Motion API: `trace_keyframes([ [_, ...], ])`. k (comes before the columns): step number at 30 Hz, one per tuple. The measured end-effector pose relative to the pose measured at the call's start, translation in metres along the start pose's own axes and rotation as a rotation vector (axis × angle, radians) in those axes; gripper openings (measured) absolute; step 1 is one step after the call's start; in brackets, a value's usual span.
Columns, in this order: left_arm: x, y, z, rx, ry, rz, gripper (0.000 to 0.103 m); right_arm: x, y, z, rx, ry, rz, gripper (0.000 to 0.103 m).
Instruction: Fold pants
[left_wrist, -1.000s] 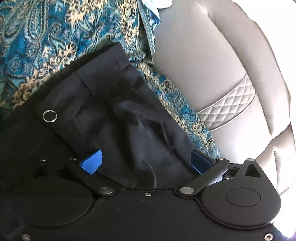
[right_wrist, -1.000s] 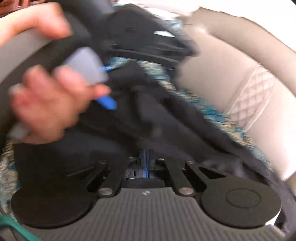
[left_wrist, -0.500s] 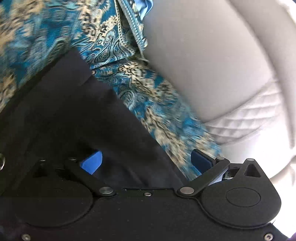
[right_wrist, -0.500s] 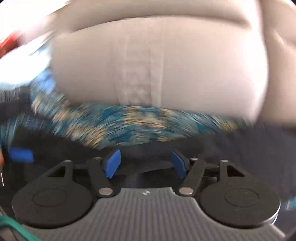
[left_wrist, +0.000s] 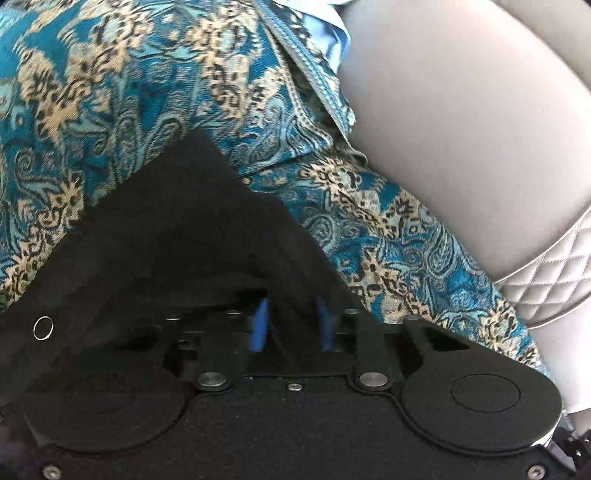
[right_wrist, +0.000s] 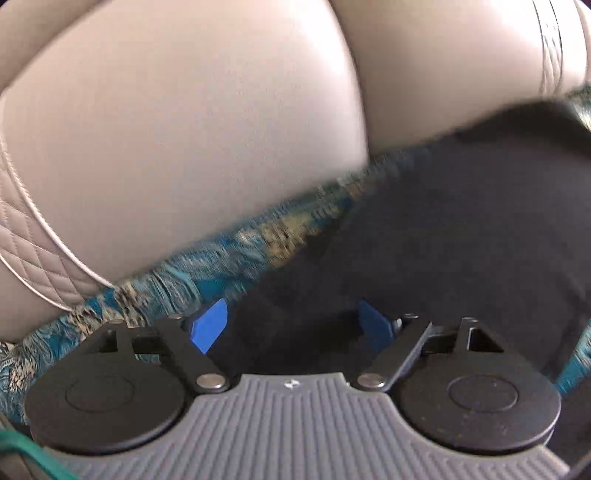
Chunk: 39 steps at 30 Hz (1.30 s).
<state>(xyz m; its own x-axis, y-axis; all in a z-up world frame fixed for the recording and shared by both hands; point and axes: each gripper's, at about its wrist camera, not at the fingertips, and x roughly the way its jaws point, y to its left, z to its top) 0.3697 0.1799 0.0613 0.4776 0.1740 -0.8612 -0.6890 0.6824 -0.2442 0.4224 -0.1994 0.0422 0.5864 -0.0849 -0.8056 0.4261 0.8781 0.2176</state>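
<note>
Pants (left_wrist: 177, 236) of dark, matte, near-black cloth lie flat on a teal paisley throw (left_wrist: 110, 92) with tan and black scrollwork, spread over a couch. Ahead of the left gripper (left_wrist: 291, 325) the cloth ends in a pointed corner, its 2 straight edges running back toward the gripper on either side. The 2 blue pads are drawn close together with a dark fold of the pants between them, so this gripper is pinching the cloth. Off to its left, a small silver metal ring (left_wrist: 43, 327) sits on the fabric. To its right and ahead, the throw gives way to a smooth, rounded beige leather cushion (left_wrist: 461, 129) with a diamond-quilted band (left_wrist: 546, 280) edged in pale piping.

The right gripper (right_wrist: 291, 325) stands with its 2 blue pads spread wide apart, hovering low over the same dark cloth (right_wrist: 443, 240), which fills the space between and to the right of them. Ahead and to its left runs a blurred strip of the throw (right_wrist: 221, 254), then the bulging leather cushion (right_wrist: 184, 129)
</note>
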Motion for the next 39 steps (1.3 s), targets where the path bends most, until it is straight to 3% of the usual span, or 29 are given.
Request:
trace_keyframes([
  [1, -0.001, 0.007, 0.001, -0.016, 0.005, -0.024, 0.016, 0.002, 0.003, 0.0, -0.023, 0.004, 0.026, 0.057],
  [2, -0.002, 0.012, 0.002, -0.03, 0.01, -0.043, 0.013, 0.003, 0.006, -0.001, -0.023, 0.002, 0.048, 0.018],
  [3, -0.002, 0.015, 0.002, -0.043, 0.013, -0.061, 0.012, 0.004, 0.007, -0.002, -0.007, 0.018, 0.059, 0.004],
  [4, -0.005, 0.021, 0.003, -0.056, 0.015, -0.083, 0.011, 0.006, 0.006, -0.003, 0.025, 0.042, 0.076, 0.002],
  [6, -0.01, 0.027, 0.001, -0.071, 0.01, -0.113, 0.01, -0.001, 0.005, -0.005, 0.034, 0.029, 0.095, 0.002],
  [9, -0.026, 0.037, -0.003, -0.061, -0.018, -0.167, 0.009, -0.026, 0.005, -0.015, -0.034, -0.059, 0.095, 0.002],
  [14, -0.065, 0.061, -0.022, 0.002, -0.078, -0.259, 0.009, -0.083, -0.027, -0.039, -0.078, -0.153, 0.185, 0.002],
  [23, -0.126, 0.129, -0.081, 0.053, -0.108, -0.377, 0.01, -0.163, -0.094, -0.133, -0.117, -0.219, 0.229, 0.002],
  [27, -0.13, 0.158, -0.111, 0.055, -0.074, -0.378, 0.014, -0.182, -0.112, -0.183, -0.193, -0.235, 0.178, 0.002],
  [31, -0.122, 0.18, -0.13, 0.029, -0.006, -0.336, 0.018, -0.184, -0.127, -0.21, -0.237, -0.231, 0.125, 0.003],
  [32, -0.123, 0.183, -0.132, 0.026, -0.011, -0.325, 0.022, -0.184, -0.131, -0.214, -0.228, -0.224, 0.124, 0.003],
  [36, -0.149, 0.186, -0.135, 0.053, -0.111, -0.328, 0.067, -0.182, -0.142, -0.218, -0.227, -0.226, 0.142, 0.004],
  [37, -0.157, 0.182, -0.134, 0.074, -0.147, -0.332, 0.073, -0.18, -0.141, -0.219, -0.237, -0.231, 0.144, 0.004],
  [39, -0.167, 0.17, -0.132, 0.111, -0.219, -0.343, 0.1, -0.179, -0.14, -0.221, -0.262, -0.243, 0.141, 0.004],
])
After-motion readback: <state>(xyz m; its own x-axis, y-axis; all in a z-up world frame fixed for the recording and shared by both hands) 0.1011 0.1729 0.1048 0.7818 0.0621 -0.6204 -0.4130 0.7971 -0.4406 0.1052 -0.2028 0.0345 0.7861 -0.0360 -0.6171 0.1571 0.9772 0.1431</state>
